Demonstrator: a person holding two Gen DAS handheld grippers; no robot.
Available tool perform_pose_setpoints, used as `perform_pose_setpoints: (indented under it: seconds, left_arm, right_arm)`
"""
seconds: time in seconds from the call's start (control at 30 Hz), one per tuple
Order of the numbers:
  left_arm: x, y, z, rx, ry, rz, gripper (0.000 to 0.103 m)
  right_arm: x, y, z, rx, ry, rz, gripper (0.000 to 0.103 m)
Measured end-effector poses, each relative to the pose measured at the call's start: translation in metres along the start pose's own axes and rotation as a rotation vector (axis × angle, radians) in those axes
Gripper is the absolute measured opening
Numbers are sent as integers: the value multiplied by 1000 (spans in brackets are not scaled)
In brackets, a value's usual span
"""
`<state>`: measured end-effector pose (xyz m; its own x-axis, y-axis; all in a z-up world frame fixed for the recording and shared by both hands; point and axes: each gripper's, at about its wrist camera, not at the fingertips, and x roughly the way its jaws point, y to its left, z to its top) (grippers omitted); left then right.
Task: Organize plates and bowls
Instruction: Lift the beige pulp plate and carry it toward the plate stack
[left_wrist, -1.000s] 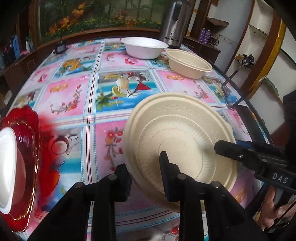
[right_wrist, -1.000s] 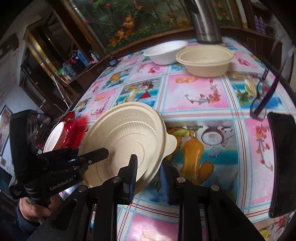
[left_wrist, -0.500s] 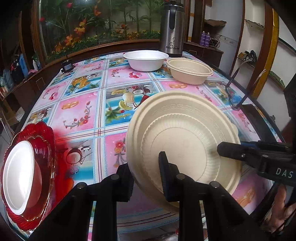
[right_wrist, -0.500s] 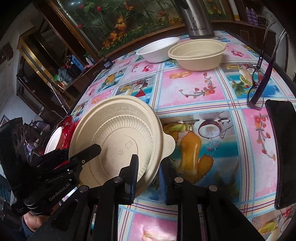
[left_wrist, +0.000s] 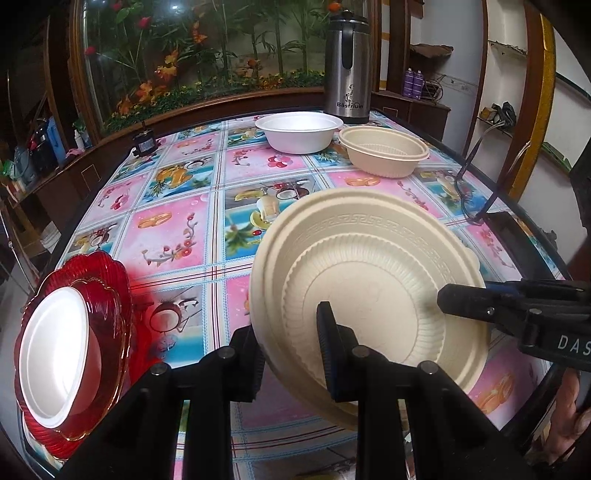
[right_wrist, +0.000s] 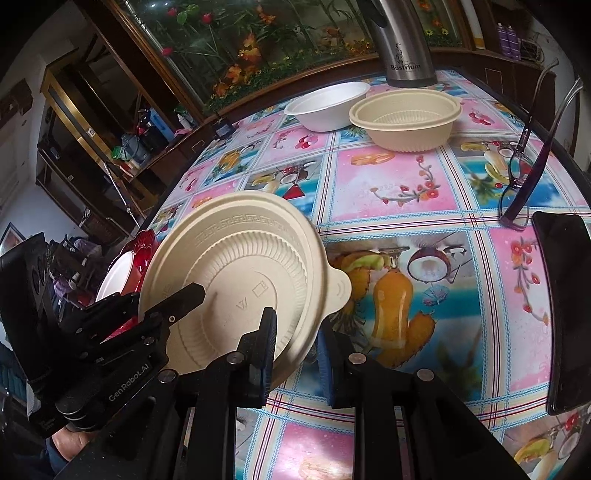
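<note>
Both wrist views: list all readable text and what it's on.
"Bastrium": steel flask, second letter unclear.
"DAS": right gripper body, cut off at the frame edge.
"GenRobot.AI": left gripper body.
Embossed marks on the beige lid: not legible as words.

Tablecloth (left_wrist: 177, 229) centre free — 2 bowls (left_wrist: 299, 133) beyond

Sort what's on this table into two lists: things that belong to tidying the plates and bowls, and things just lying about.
Job:
beige lid
beige bowl
white bowl
red plate
white dish resting on the red plate

Lying about:
steel flask
glasses
phone
</note>
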<state>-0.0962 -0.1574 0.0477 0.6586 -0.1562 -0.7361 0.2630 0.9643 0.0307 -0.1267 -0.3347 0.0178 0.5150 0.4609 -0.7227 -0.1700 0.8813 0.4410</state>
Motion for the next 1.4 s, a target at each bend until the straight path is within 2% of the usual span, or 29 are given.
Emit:
perform_pose_setpoints:
  seconds: [0.63,0.9,1.13,1.4]
  left_arm:
    - [-6,9,0,-18,-21,11,24]
    - [-20,19,4,-41,-58,22,25]
    - [-41,44,9,-84,-105,46,28]
    - [-75,101,5,-185,-171,124,31]
  right_arm:
    - [3,10,1,-16,6,2,23]
    - [1,23,9,-45,-6,4,23]
    - [1,51,26,-103,-20,18,23]
    - [28,106,45,-184,23,74,23]
